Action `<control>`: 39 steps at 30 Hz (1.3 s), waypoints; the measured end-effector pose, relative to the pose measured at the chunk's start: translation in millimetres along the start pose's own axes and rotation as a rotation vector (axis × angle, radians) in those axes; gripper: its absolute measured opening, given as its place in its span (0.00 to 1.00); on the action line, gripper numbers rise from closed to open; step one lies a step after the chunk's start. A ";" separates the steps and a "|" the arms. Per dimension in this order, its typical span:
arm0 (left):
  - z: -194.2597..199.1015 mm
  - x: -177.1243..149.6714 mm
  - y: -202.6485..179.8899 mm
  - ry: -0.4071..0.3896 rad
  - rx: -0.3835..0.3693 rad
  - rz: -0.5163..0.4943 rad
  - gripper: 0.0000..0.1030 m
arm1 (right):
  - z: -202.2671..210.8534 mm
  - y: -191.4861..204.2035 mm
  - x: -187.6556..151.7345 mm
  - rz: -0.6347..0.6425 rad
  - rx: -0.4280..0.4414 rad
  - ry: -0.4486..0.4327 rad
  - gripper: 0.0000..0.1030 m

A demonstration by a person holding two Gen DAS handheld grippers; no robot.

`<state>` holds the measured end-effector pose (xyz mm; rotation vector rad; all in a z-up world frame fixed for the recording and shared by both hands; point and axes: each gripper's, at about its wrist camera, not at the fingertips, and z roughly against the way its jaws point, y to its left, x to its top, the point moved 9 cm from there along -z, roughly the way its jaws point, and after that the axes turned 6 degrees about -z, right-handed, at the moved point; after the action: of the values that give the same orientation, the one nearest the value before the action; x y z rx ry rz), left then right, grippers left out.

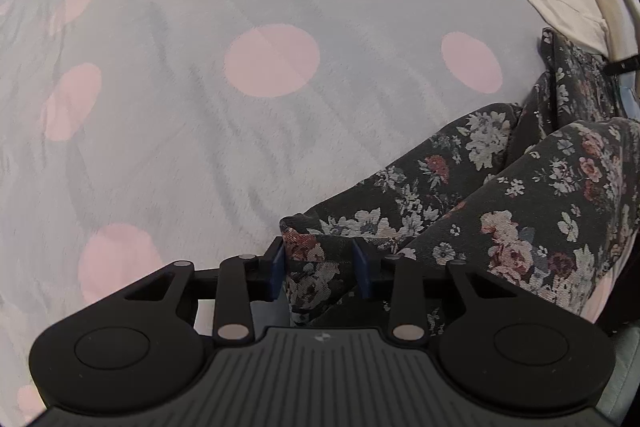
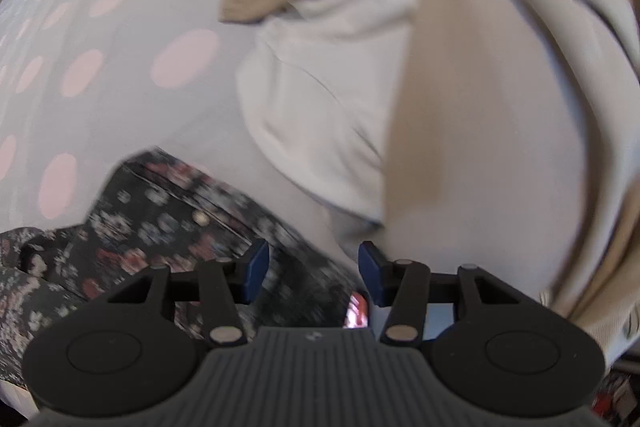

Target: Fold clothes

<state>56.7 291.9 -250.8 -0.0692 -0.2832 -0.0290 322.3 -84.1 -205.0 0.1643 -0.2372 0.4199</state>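
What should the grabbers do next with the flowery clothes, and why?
Probably close the right gripper on the flowery garment under it. Its jaws stand open with dark cloth between them, while the left gripper has a bunched corner between its fingers. With both ends held, the crumpled garment could be spread on the spotted bedspread.

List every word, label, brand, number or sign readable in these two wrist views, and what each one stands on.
No readable text in either view.
Left gripper body: a small round emblem, no letters legible.
Right gripper body: a small pale mark, too blurred to read.
Floral garment, beige clothes and dotted bedspread: patterns only, no lettering.
Red-and-white patch below the right gripper's fingers: too blurred to tell.
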 end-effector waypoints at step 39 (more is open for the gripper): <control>273.3 -41.1 186.4 -0.587 0.572 0.432 0.04 | 138.1 151.7 109.8 0.121 0.031 -0.655 0.07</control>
<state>-51.7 498.3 -12.5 0.4379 -0.8470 0.5082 329.0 66.1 -27.4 0.3175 -0.8880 0.4812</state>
